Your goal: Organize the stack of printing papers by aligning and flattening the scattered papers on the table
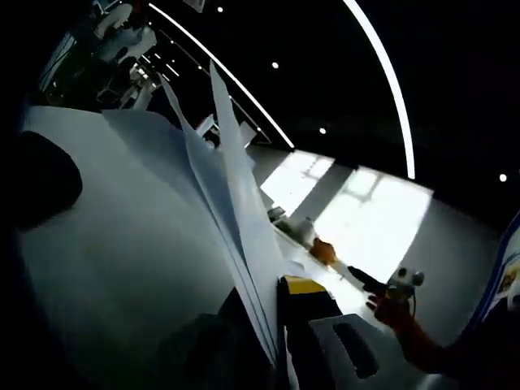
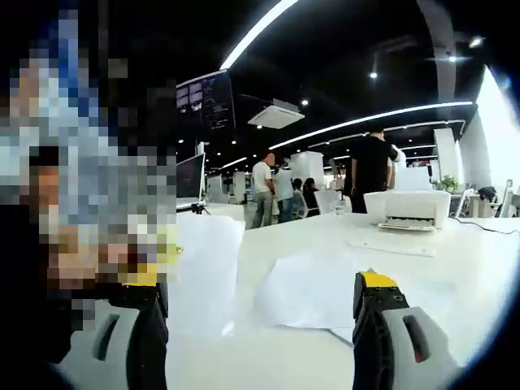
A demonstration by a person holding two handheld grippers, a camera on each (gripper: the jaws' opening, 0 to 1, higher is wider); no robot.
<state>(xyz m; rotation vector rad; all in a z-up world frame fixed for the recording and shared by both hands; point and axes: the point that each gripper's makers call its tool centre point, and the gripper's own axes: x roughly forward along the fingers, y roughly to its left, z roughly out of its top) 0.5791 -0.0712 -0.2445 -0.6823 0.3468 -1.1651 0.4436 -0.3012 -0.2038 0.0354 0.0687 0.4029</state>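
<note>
From my left gripper view I see the papers (image 1: 219, 211) standing on edge, a fan of white sheets rising from between the jaws of my left claw (image 1: 272, 345). The sheets run up and away from the jaws, splaying apart toward their top corners. The left claw looks clamped on their lower edge, with one grey, yellow-tipped jaw just beside the sheets and the other mostly hidden behind them in shadow. Past the papers another gripper (image 1: 382, 286) reaches in, held by a hand in an orange glove (image 1: 398, 313).

In my right gripper view a loose sheet (image 2: 313, 288) lies on the white table (image 2: 455, 268) between the jaws of my right claw (image 2: 264, 321) and just ahead of them. An upright sheet (image 2: 203, 272) stands near the left jaw. The right claw is spread wide and holds nothing; I see no contact with either sheet.

Further along the table from the loose sheet sits a white printer (image 2: 406, 210), with another flat sheet (image 2: 390, 242) in front of it. Beyond the table is an open office with a dark ceiling crossed by long light strips (image 2: 260, 28). Several people (image 2: 268, 191) stand near desks, and a dark screen (image 2: 205, 101) hangs above them.
</note>
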